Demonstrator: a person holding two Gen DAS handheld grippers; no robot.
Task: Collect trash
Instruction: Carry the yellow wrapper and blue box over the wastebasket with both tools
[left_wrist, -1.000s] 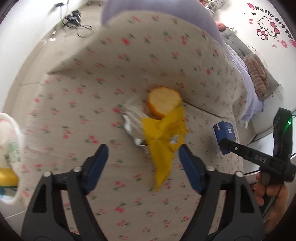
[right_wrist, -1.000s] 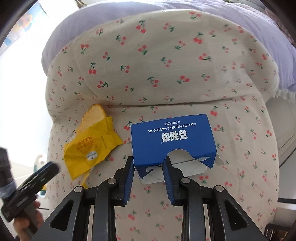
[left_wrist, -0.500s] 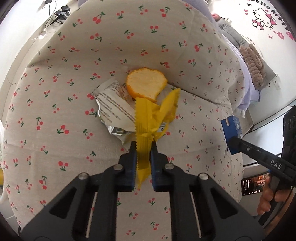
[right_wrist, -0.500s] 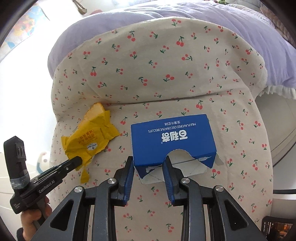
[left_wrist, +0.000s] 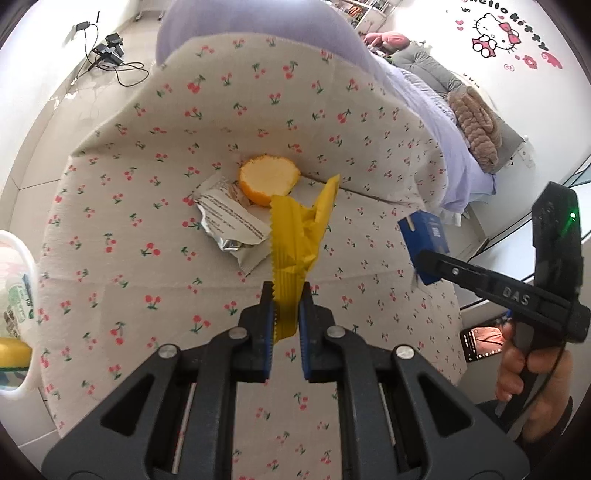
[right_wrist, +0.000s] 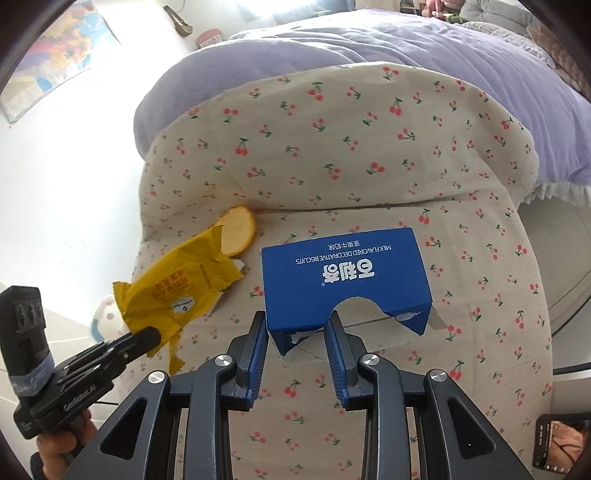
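Leftmost, at the left wrist view's edge, a white bin (left_wrist: 14, 258) shows with a yellow item inside. Next, on the cherry-print cover (left_wrist: 147, 166), a silver wrapper (left_wrist: 229, 225) lies touching an orange peel (left_wrist: 267, 179). The left gripper (left_wrist: 286, 314) has its jaws pressed together on the tail of a yellow wrapper (left_wrist: 295, 240), which stands up from the pads in front of the peel. Further right, the right gripper (right_wrist: 295, 332) pinches the torn end of a blue box (right_wrist: 343, 280), its printed face up, above the cover. A hand (left_wrist: 524, 373) holds that gripper's grip. Beside it a phone (left_wrist: 482, 343) shows just past the cover's edge. Purple bedding (right_wrist: 406, 44) lies behind.
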